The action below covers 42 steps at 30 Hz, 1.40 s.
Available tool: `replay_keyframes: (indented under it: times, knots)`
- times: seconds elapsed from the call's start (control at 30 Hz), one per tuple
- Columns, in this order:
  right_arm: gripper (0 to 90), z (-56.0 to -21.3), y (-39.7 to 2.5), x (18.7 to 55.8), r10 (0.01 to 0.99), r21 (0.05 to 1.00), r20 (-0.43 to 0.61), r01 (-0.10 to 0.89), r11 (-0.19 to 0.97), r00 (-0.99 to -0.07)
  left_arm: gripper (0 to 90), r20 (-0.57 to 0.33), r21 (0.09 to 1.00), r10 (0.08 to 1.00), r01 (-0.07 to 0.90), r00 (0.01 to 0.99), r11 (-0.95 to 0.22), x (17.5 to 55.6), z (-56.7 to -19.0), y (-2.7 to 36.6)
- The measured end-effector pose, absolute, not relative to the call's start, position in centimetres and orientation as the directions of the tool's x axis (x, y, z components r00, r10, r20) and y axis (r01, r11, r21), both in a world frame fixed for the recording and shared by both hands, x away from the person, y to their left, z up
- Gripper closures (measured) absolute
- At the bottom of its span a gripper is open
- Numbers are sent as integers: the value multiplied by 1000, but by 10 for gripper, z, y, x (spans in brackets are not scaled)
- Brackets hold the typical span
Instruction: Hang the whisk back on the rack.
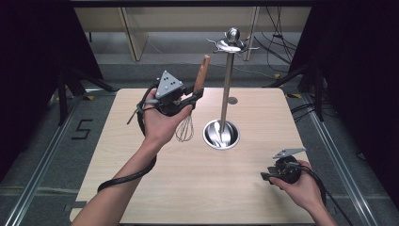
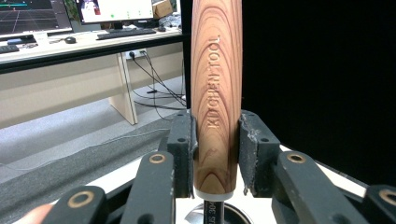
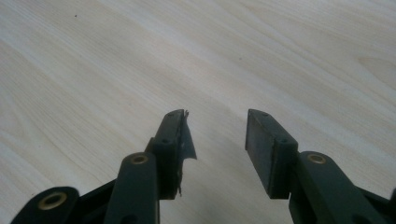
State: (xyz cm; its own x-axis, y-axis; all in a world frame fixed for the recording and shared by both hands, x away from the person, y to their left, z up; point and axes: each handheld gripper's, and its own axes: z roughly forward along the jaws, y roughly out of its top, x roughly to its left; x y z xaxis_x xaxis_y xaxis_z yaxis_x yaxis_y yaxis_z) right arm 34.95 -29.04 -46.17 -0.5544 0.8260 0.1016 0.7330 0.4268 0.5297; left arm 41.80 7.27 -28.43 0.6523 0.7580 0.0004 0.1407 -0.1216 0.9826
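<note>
In the high view, your left tool (image 1: 196, 95) was raised above the far left part of the pale wooden worktop (image 1: 155, 188), clamped on the wooden handle of a whisk (image 1: 190, 113). The handle pointed up and away from you, and the wire loops hung down just beside the round base of a steel utensil stand (image 1: 227, 84). The stand rose upright from the middle of the worktop, with hooks and a ball at its top. Your right tool (image 1: 264, 176) sat low near the front right corner, pointing left, well apart from the stand.

In the left gripper view, both jaws pressed against the lower end of the handle, which bore the engraved words "KITCHEN TOOL". A steel stem ran down from the handle between the jaws. Desks with monitors stood in the background.

In the right gripper view, your right tool (image 3: 215, 135) was parted to a moderate gap, with bare worktop between the pads (image 3: 261, 144).
</note>
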Motion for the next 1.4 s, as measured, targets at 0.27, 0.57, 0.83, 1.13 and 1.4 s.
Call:
replay_keyframes:
  times: [0.27, 0.57, 0.83, 1.13, 1.4]
  knots:
    - [583, -463, -290, 350, 829, 541, 101, 729, 418, -550, 681, 7, 983, 758, 134, 652, -124, 419, -281, 70]
    - [583, -463, -289, 349, 832, 539, 109, 735, 411, -544, 681, 10, 985, 758, 124, 652, -121, 420, -278, 68]
    - [583, -463, -289, 349, 832, 539, 113, 736, 409, -544, 681, 10, 985, 760, 125, 649, -119, 422, -276, 67]
    - [583, -464, -289, 350, 829, 540, 110, 733, 413, -548, 680, 16, 986, 763, 115, 647, -118, 424, -274, 65]
    - [583, -464, -289, 350, 830, 541, 108, 733, 413, -547, 681, 21, 986, 761, 113, 648, -124, 425, -275, 63]
